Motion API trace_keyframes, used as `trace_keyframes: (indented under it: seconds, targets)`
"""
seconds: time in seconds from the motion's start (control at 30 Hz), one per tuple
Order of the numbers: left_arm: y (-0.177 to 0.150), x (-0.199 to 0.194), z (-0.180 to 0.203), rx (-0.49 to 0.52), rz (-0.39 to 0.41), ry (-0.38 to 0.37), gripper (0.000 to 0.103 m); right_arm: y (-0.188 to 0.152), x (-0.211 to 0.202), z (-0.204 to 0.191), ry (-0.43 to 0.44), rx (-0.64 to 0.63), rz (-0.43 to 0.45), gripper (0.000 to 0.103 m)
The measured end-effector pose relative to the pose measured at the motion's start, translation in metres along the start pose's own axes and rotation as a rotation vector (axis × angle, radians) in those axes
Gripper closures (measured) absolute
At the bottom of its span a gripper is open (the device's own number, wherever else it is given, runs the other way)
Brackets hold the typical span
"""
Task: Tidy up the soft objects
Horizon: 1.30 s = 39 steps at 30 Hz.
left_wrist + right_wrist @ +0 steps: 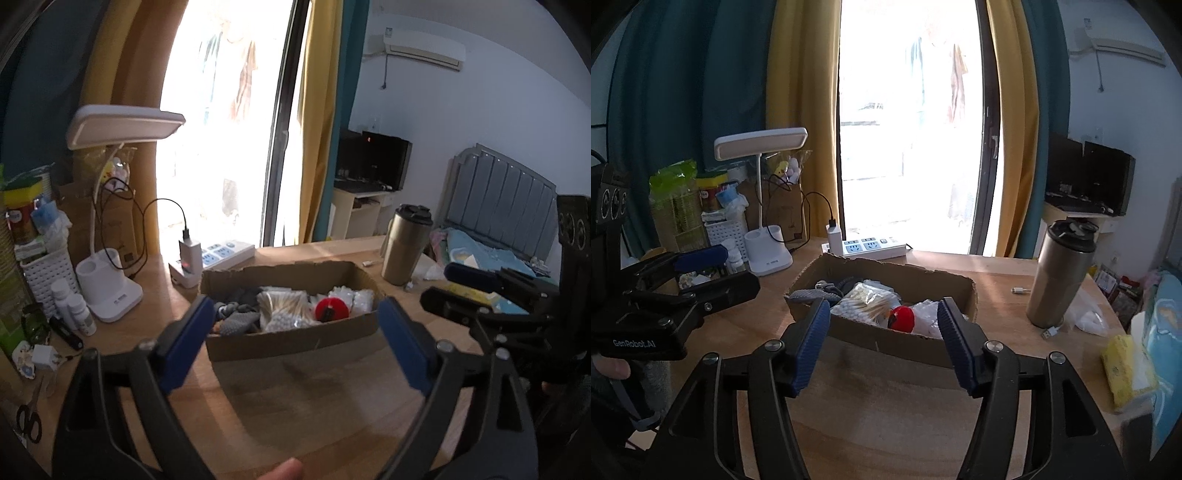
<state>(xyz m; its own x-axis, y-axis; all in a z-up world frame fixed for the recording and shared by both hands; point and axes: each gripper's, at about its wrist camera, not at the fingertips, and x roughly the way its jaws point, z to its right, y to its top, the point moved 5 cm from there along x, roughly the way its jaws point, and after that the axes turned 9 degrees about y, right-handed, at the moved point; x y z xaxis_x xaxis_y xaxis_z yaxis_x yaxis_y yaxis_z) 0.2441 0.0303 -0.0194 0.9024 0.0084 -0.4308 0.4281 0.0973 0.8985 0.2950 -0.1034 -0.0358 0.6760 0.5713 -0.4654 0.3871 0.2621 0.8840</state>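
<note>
The torn-edged brown cardboard box, mid-bench toward the far edge, gathers the soft things: grey knitted fabric, bagged cotton swabs, a red round object. The left gripper and right gripper hover before it, fingers wide and empty, likely readying a pick.
</note>
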Motion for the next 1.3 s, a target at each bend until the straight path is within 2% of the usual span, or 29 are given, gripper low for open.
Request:
trace_keyframes:
  seconds: [0.33,0.53,0.73,0.9,1.07,1.3]
  targets:
    - [-0.006,-0.042,-0.003,-0.016,0.058,0.012,0.006,-0.009,-0.038,-0.012,-0.034,-0.002,0.035,0.038]
    - [-0.012,-0.067,-0.006,-0.033,0.083,0.068,0.005,-0.016,-0.058,-0.021,-0.047,-0.004,0.055,0.037]
    - [-0.020,-0.092,0.000,-0.005,0.115,0.089,0.005,-0.025,-0.077,-0.029,-0.065,0.001,0.080,0.037]
    - [-0.028,-0.114,0.005,0.003,0.145,0.128,0.004,-0.032,-0.092,-0.035,-0.076,0.002,0.105,0.025]
    - [-0.037,-0.132,0.007,-0.030,0.161,0.132,0.001,-0.040,-0.105,-0.040,-0.086,-0.003,0.118,0.022]
    - [-0.041,-0.143,0.014,0.003,0.171,0.126,0.001,-0.044,-0.116,-0.039,-0.099,0.007,0.136,0.021]
